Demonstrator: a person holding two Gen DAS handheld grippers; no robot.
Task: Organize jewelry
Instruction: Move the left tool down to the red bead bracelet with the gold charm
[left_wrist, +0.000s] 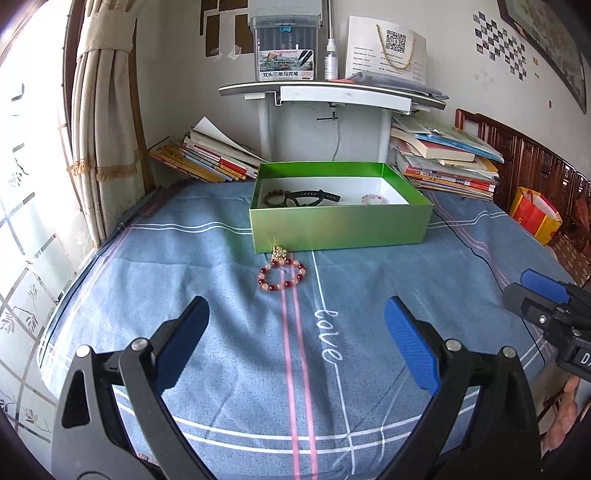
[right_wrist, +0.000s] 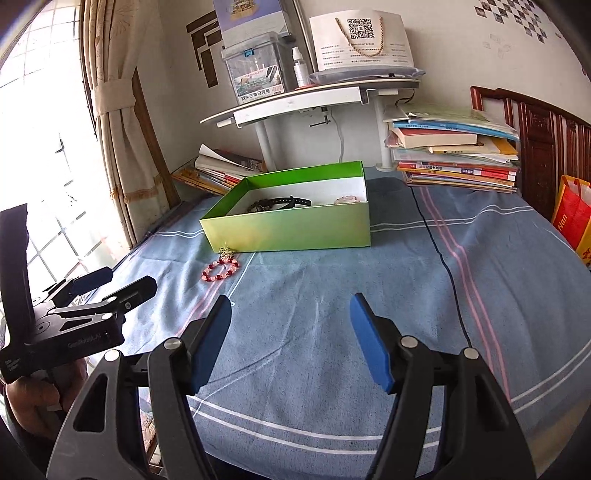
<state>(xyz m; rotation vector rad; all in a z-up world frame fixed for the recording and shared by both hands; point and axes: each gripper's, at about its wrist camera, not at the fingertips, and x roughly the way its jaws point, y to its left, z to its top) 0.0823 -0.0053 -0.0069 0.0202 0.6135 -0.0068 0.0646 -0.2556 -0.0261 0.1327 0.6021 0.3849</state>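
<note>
Over the blue striped bedsheet (left_wrist: 184, 258), both grippers tilt downward toward the green box (left_wrist: 340, 225). The left gripper (left_wrist: 295, 343) has its fingers wide apart, nothing between them; the right gripper (right_wrist: 291, 339) likewise stands apart and empty. A red and peach bead bracelet (left_wrist: 282, 276) lies on the sheet at 12 o'clock from the left gripper, just before the box. A black strap (left_wrist: 314, 196) lies inside the box. White script on the sheet reads "love" (left_wrist: 327, 336); the marker case (left_wrist: 284, 48) reads "TIANHAO".
</note>
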